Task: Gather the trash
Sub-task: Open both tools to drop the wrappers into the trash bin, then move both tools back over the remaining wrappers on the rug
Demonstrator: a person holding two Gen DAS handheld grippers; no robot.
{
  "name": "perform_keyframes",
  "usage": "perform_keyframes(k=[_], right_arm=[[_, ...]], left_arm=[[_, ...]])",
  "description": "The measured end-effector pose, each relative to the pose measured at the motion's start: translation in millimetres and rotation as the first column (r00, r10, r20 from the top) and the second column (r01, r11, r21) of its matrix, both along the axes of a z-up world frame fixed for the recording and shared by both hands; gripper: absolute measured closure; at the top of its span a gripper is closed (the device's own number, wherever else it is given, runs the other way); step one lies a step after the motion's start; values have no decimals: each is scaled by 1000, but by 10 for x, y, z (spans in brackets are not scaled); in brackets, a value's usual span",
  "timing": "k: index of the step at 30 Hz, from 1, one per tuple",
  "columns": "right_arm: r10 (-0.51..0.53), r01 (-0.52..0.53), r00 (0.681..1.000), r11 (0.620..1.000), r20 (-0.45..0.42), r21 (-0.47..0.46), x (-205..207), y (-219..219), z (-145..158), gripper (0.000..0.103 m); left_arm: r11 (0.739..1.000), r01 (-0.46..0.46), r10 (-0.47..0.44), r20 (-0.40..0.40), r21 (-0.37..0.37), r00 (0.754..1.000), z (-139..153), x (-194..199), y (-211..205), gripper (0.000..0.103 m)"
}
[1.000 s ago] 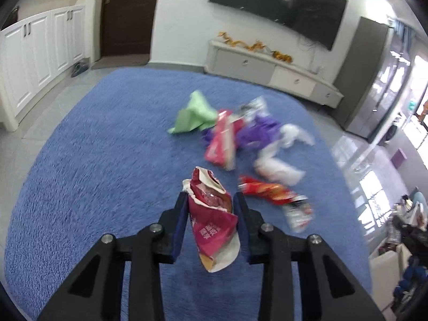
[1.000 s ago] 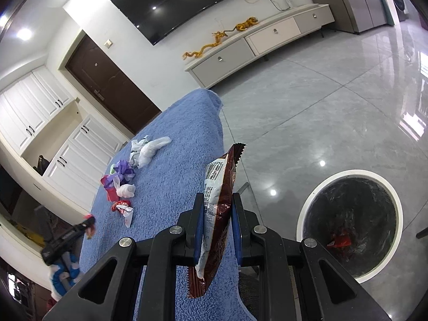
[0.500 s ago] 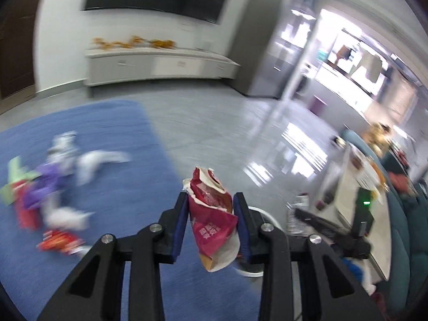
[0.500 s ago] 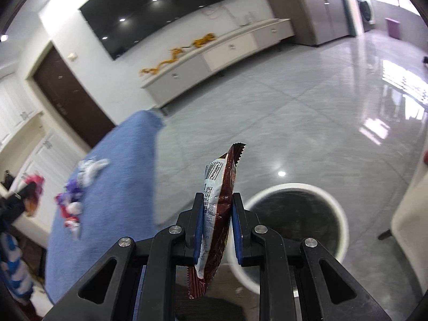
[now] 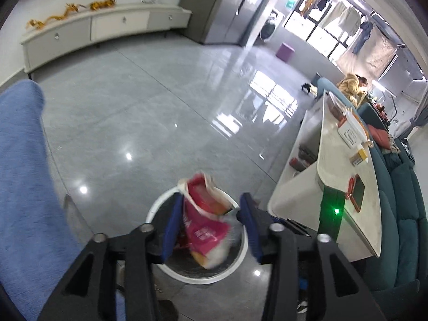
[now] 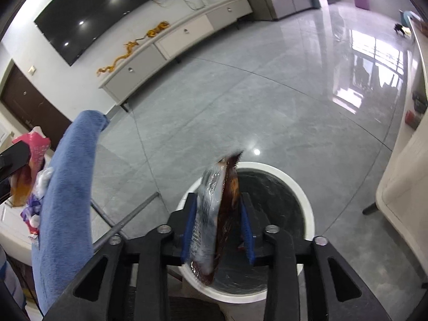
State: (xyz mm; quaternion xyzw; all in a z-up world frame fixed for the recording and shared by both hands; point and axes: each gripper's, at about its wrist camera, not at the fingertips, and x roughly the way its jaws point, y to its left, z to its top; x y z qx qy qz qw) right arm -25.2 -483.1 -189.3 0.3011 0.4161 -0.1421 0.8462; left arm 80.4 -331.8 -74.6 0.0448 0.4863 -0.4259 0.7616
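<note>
Glossy grey floor tiles (image 5: 149,123) fill the left wrist view, a long white cabinet (image 5: 101,26) against the far wall and a blue rug (image 5: 24,176) down the left edge, and right under the left gripper (image 5: 208,224) sits the white-rimmed bin (image 5: 235,263) with its dark liner; the jaws are opening, both blue pads clear of the pink snack bag (image 5: 206,227), which hangs between them, blurred, over the bin's mouth, looking as if it is dropping in. Over to the right wrist view, same shiny floor (image 6: 267,107), big dark screen (image 6: 107,8) on the wall, the rug (image 6: 67,187) bunched at left with more wrappers (image 6: 34,206) lying on it, and the right gripper (image 6: 218,222) poised over the bin (image 6: 307,206); its jaws are opening too, the brown and silver wrapper (image 6: 216,214) standing loose between the pads, its lower end already below the rim line. Good release so far, I'd say: keep both grippers centred over the opening, let the jaws go wide enough that crinkly film cannot cling to a pad, and hold position until each piece is clearly inside, because light bags like these may drift or catch on the near rim
</note>
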Motion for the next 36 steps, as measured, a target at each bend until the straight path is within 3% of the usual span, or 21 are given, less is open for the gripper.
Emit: perform_keyframes(k=[2,6,9,14,19,25,30,36], right_arm=[[-14,14,1000,1000,-10,0,-40,-53,-55,58],[-35,35,999,999,-27,-1,-101,-110,-119,56],[-46,46,998,999,-32,8,-157,-125,-148,56],[-43,43,999,999,-16,8,-197,-79,-37,56],[-6,7,999,999,34,-34,-187,85,267,56],[66,-57,993,994,96,-93,-135,381,657,54],[139,-121,980,984,140,-132,-72,699,966,53],[233,-202,957,963,171,-179,38,1106,1289,52]], left_arm=[[1000,7,-7,-26,11,1000,-96,7,-101,43],[999,13,-12,-29,32,1000,-170,-31,-148,43],[998,4,-5,19,62,1000,-154,-99,-141,43],[993,-77,61,174,86,983,70,-209,199,43],[975,-205,168,317,86,934,296,-314,652,42],[944,-323,268,414,70,870,510,-412,1200,42],[911,-412,355,444,34,823,660,-468,1704,32],[867,-498,438,480,-3,760,767,-514,2263,30]])
